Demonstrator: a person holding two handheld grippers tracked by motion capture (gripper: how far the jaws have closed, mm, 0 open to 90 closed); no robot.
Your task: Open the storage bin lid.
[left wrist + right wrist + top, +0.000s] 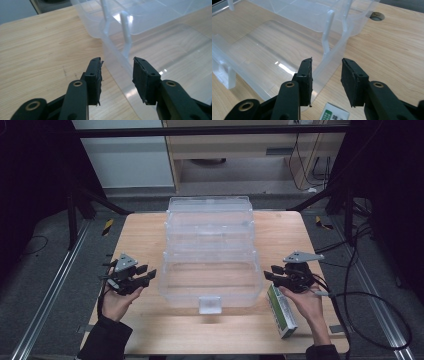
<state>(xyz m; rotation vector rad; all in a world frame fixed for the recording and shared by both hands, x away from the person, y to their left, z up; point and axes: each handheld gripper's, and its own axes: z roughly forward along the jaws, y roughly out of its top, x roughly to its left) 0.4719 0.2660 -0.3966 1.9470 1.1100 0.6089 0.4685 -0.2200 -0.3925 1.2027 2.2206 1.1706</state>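
A clear plastic tiered storage box (210, 222) stands spread open in the middle of the wooden table (145, 232), its lowest tray (210, 292) nearest me. My left gripper (146, 274) is at that tray's left end. In the left gripper view the jaws (117, 72) stand apart on either side of the tray's thin wall (126, 41), with gaps beside the pads. My right gripper (270, 273) is at the tray's right end and likewise open astride the wall (325, 42), as the right gripper view (327, 72) shows.
A green and white carton (281, 311) lies on the table under my right hand; its corner (335, 115) peeks out below the right jaws. A white latch (209, 304) sticks out of the tray's front. A round cable hole (377, 16) sits in the tabletop. Cables trail to the right.
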